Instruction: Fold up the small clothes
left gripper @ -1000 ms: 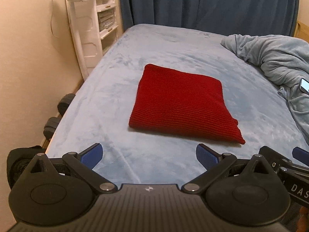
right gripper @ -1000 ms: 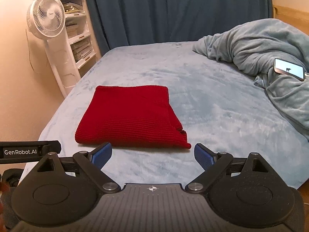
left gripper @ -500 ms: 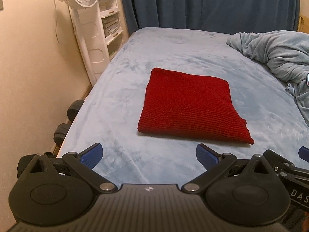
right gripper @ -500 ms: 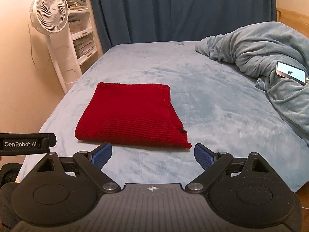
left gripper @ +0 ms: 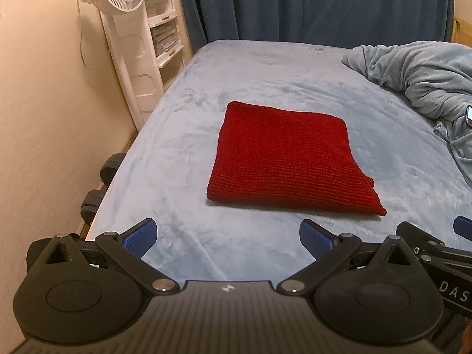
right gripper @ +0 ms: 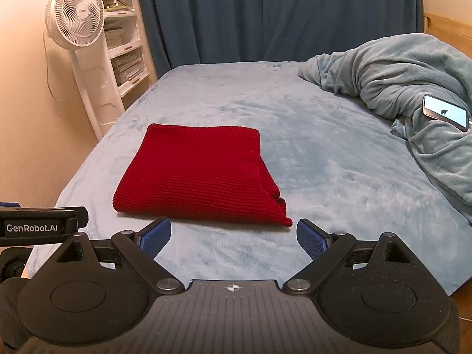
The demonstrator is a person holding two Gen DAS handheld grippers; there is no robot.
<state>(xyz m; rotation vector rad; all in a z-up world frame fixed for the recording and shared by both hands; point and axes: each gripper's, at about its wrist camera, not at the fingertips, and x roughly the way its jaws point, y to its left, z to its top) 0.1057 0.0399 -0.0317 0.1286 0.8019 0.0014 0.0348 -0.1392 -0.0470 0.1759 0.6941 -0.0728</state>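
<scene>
A red knitted garment (left gripper: 287, 159) (right gripper: 200, 177) lies folded into a flat square on the light blue bed (left gripper: 183, 153) (right gripper: 324, 153). My left gripper (left gripper: 228, 237) hovers open above the bed's near edge, short of the garment's front left corner, with nothing between its blue pads. My right gripper (right gripper: 233, 236) is open too, just in front of the garment's near edge, its right pad close to the loose front right corner. Neither gripper touches the cloth. A part of the right gripper (left gripper: 436, 253) shows at the lower right of the left wrist view.
A rumpled blue blanket (right gripper: 407, 94) with a phone (right gripper: 445, 112) on it fills the bed's right side. A white fan (right gripper: 76, 20) and white shelves (right gripper: 124, 44) stand by the left wall. Dark curtains (right gripper: 265, 14) hang behind. Black dumbbells (left gripper: 103, 183) lie beside the bed.
Both grippers have drawn back and tilted up a little, so the garment sits farther off in both views. Their jaws have stayed open and the garment has not moved.
</scene>
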